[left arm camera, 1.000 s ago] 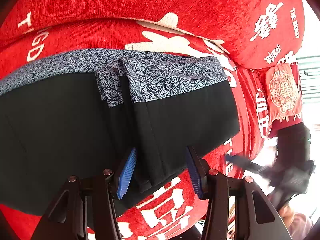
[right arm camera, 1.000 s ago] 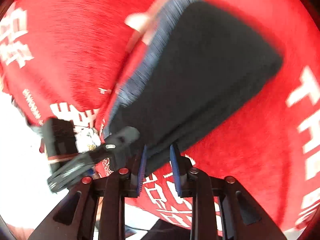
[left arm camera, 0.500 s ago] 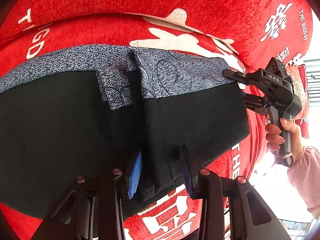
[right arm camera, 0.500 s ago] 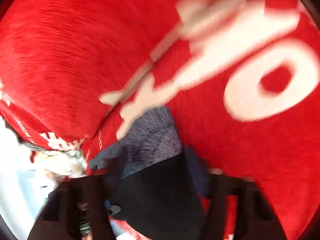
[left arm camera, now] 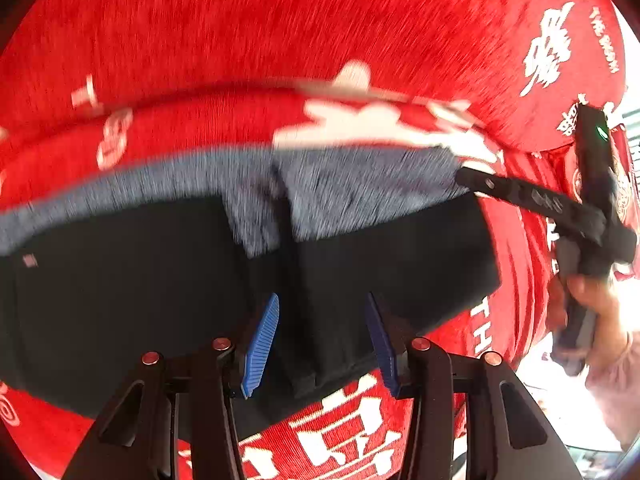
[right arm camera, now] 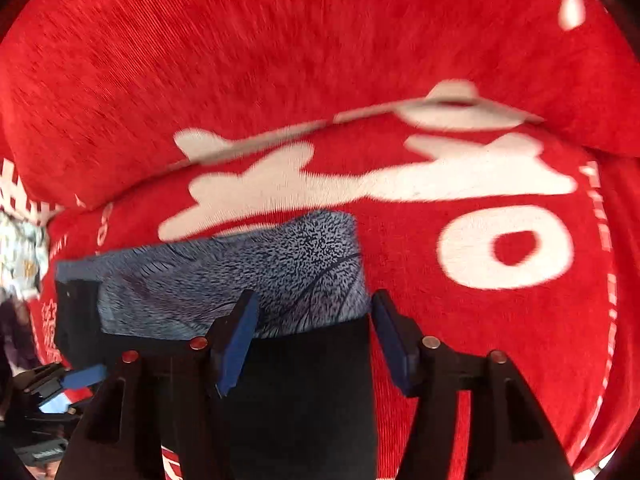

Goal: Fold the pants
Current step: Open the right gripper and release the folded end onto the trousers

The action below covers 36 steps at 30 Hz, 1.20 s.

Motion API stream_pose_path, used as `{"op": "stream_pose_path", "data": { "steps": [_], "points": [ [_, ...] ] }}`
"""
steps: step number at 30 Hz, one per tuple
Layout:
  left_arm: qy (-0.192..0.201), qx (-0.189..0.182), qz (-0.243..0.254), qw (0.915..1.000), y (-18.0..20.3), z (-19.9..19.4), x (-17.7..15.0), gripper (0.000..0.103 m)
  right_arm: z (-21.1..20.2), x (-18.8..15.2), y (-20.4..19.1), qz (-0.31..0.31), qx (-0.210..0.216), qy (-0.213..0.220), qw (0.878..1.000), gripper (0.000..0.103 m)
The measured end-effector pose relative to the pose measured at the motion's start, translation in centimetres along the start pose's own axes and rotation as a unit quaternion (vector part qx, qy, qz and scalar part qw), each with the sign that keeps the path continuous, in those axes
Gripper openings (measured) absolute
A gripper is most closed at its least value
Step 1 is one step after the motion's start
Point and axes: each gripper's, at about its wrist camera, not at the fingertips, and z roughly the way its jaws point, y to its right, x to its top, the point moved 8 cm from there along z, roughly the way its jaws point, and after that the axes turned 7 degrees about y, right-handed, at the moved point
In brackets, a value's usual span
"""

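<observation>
Black pants (left arm camera: 120,288) with a grey-blue patterned band (left arm camera: 360,188) lie on a red sofa cover. My left gripper (left arm camera: 322,344) is open, its blue pads either side of the near corner of a folded flap. My right gripper (right arm camera: 310,336) is open over the far right corner of the pants (right arm camera: 304,380), where the patterned band (right arm camera: 248,280) meets the black cloth. It also shows in the left wrist view (left arm camera: 520,196) at the right edge of the band. The left gripper shows at the lower left of the right wrist view (right arm camera: 60,384).
The red sofa seat (left arm camera: 340,440) with large white characters lies under the pants. Its back cushion (left arm camera: 280,20) rises behind. A person's hand (left arm camera: 588,304) holds the right gripper. A red patterned pillow (left arm camera: 620,184) sits at the far right.
My right gripper has swung round from the near side to the far right corner of the pants and opened. My left gripper has opened a little at the flap's corner.
</observation>
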Motion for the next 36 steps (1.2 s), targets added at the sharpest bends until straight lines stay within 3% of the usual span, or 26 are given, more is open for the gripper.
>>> {"op": "stream_pose_path", "data": {
  "steps": [1,2,3,6,11,13,16,20,22,24,27,31,36],
  "points": [
    [0.008,0.001,0.005,1.0,0.2,-0.2,0.7,0.047,-1.1,0.1,-0.3,-0.002,0.004,0.018,1.0,0.058],
    [0.012,-0.002,0.008,0.9999,0.5,-0.3,1.2,0.047,-2.7,0.2,-1.2,-0.004,0.029,0.042,0.999,0.04],
    [0.012,-0.003,0.009,0.9999,0.8,0.1,1.7,0.047,-3.4,0.1,-1.8,-0.004,0.049,0.048,0.998,0.027],
    [-0.007,0.03,-0.011,0.9995,-0.1,1.7,1.9,0.047,-2.6,-0.4,-4.7,0.001,0.106,0.012,0.994,0.027],
    [-0.01,0.079,-0.036,0.9962,-3.6,0.4,-0.3,0.047,3.5,-3.7,-8.9,0.061,0.157,-0.069,0.983,0.027],
    [-0.011,0.1,-0.034,0.9943,-5.1,-0.1,-1.3,0.047,4.0,-4.0,-11.6,0.053,0.179,-0.06,0.98,0.027],
    [-0.016,0.124,-0.046,0.9911,-7.1,-0.8,-2.2,0.047,4.7,-5.2,-16.7,0.022,0.221,-0.084,0.971,0.027],
    [-0.007,0.147,-0.045,0.9881,-8.5,-2.3,-2.5,0.05,3.6,-5.1,-18.6,0.035,0.233,-0.078,0.969,0.028],
    [-0.003,0.155,-0.037,0.9872,-8.7,-2.9,-2.7,0.069,1.6,-4.9,-17.6,0.027,0.215,-0.061,0.974,0.028],
    [-0.001,0.154,-0.032,0.9875,-8.8,-3.2,-3.1,0.07,0.2,-5.1,-16.1,0.005,0.178,-0.049,0.983,0.036],
    [-0.008,0.152,-0.035,0.9877,-8.8,-3.3,-3.8,0.07,-0.7,-6.3,-14.0,-0.018,0.116,-0.051,0.992,0.037],
    [-0.032,0.16,-0.042,0.9857,-9.4,-3.2,-5.4,0.07,0.9,-9.2,-12.8,-0.009,0.087,-0.08,0.993,0.039],
    [-0.042,0.17,-0.047,0.9834,-10.4,-4.2,-6.9,0.07,1.1,-10.1,-13.8,-0.009,0.071,-0.049,0.996,0.067]
  ]
}}
